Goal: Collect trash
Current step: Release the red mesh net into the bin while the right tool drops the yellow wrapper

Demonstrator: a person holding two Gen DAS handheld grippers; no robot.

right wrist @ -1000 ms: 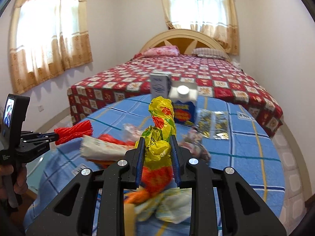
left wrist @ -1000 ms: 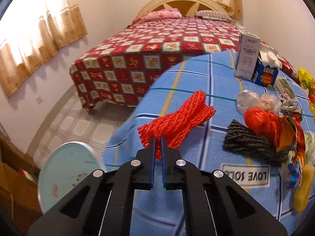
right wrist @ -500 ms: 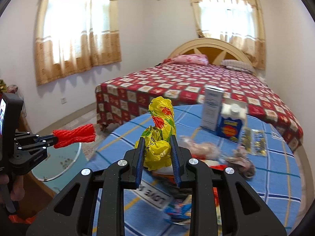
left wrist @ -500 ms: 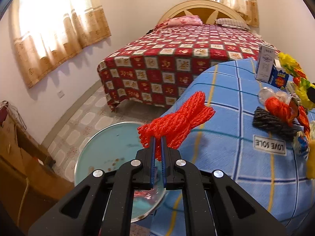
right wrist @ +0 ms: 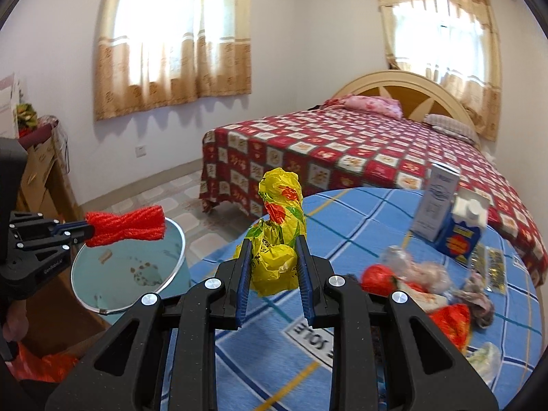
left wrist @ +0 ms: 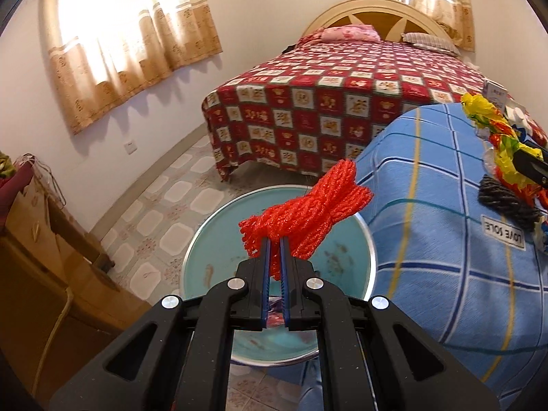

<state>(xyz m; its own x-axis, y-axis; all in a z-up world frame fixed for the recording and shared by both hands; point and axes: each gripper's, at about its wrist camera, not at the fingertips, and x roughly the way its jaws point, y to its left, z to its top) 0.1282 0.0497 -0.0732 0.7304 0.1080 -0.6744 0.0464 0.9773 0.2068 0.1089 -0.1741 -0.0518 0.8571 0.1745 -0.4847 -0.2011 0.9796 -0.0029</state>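
My left gripper [left wrist: 274, 250] is shut on a red mesh net [left wrist: 308, 215] and holds it above the open teal trash bin [left wrist: 219, 239] on the floor beside the table. The net [right wrist: 126, 226] and the bin [right wrist: 137, 274] also show in the right wrist view. My right gripper [right wrist: 272, 253] is shut on a crumpled yellow plastic wrapper [right wrist: 277, 236], held above the left edge of the blue checked table [right wrist: 342, 212]. The wrapper also shows at the right in the left wrist view [left wrist: 496, 130].
More trash lies on the table: a red wrapper [right wrist: 376, 274], clear plastic [right wrist: 424, 270], a dark knit piece [left wrist: 503, 202], a white box [right wrist: 438, 202] and a blue carton [right wrist: 462, 233]. A bed [right wrist: 342, 150] stands behind. A wooden cabinet [left wrist: 41, 274] is left of the bin.
Both grippers have swung left, away from the table. The red net now hangs over the bin, and the yellow wrapper has moved toward the table's left edge.
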